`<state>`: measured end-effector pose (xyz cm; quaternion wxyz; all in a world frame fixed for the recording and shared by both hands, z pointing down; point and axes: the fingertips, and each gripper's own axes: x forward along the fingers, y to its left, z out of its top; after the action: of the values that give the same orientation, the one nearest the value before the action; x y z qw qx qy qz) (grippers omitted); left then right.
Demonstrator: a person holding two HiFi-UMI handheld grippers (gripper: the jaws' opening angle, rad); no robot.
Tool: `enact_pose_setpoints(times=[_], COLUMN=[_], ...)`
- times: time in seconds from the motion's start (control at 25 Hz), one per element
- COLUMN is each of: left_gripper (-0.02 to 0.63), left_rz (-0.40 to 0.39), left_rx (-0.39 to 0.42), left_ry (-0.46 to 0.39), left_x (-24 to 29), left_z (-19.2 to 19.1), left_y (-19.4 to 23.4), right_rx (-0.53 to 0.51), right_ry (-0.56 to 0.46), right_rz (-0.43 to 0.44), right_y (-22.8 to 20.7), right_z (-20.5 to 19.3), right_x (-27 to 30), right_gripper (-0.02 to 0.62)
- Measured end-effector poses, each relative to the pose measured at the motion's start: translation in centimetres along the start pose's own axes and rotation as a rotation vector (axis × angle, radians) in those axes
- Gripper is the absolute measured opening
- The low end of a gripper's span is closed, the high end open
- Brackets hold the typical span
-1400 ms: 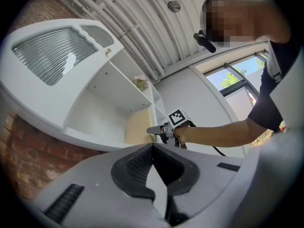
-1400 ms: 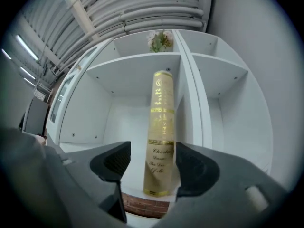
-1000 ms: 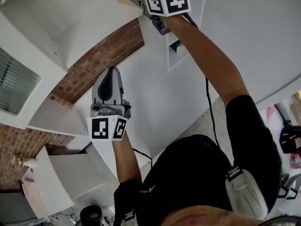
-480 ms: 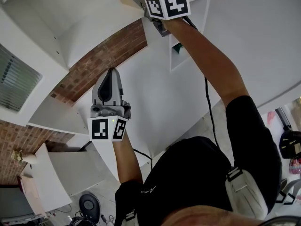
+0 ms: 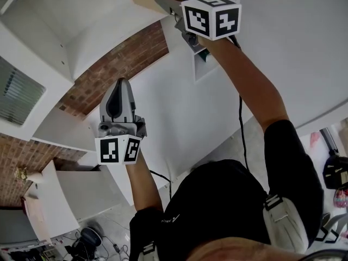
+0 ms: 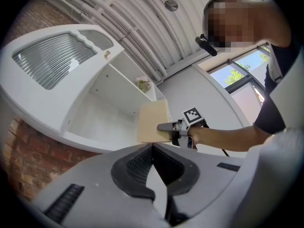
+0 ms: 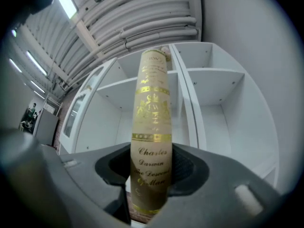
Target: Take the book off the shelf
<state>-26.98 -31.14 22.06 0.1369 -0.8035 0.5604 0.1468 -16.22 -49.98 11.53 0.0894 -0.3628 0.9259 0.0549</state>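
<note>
Right gripper view — right hand-held gripper (image 7: 151, 167), jaws closing on tan book (image 7: 153, 99) — left hand-held gripper (image 6: 152, 148) together

A red brick wall (image 5: 125, 58) runs across the left side, with a grey louvred panel (image 5: 16, 99) further left. A thin black cable (image 5: 240, 118) hangs down on the right. Dark gear and cords (image 5: 87, 241) lie on the floor at the near left. White ceiling pipes (image 6: 142, 13) run overhead beside a lit strip lamp (image 7: 66, 1). A window (image 6: 237, 70) at the far right shows green trees.
</note>
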Motion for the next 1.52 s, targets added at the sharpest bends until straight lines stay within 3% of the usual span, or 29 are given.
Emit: enact_pose_setpoints(times=[0.36, 0.76, 1.16, 1.52], left_gripper=[-0.002, -0.002, -0.002, -0.002], left_rz=[0.015, 0.03, 0.062, 0.057], left_rx=[0.028, 0.039, 0.037, 0.046], left_ry=[-0.025, -0.056, -0.041, -0.031], left_x=[-0.3, -1.6, -2.2, -1.6], left_z=[1.7, 2.0, 1.4, 1.3], left_y=[-3.7, -7.0, -7.2, -8.5], right_rx=[0.009, 0.082, 0.105, 0.083], right_ry=[-0.123, -0.139, -0.092, -0.102], right_rz=[0.083, 0.115, 0.14, 0.148], right_y=[2.1, 5.2, 6.0, 5.5], right_z=[1.3, -4.8, -9.5, -9.2], right_x=[-10.4, -19.3, -22.1, -23.0], right_gripper=[0.192, 0.192, 0.19, 0.19])
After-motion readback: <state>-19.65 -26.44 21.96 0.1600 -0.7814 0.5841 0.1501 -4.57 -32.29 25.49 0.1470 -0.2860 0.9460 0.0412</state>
